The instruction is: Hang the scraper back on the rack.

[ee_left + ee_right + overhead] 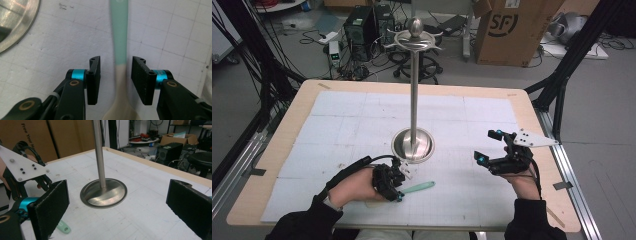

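A spoon point(119, 37) with a mint-green handle and a cream bowl end lies flat on the white gridded mat point(337, 125). My left gripper point(116, 60) is open and low over it, with one jaw on each side of the spoon's neck and neither touching it. In the high view the left gripper point(401, 188) sits at the front centre, and the green spoon handle point(419, 187) points right. My right gripper point(487, 146) hovers at the right, wide open and holding nothing. The right gripper point(119, 190) faces the stand's base point(103, 192).
A tall metal stand point(413, 90) with hooks at its top rises from a round dished base point(413, 146) at mid-table, just beyond the spoon. The base's rim point(17, 22) is close by the left gripper. Beyond the wooden table stand a cardboard box point(512, 30), computers and cables.
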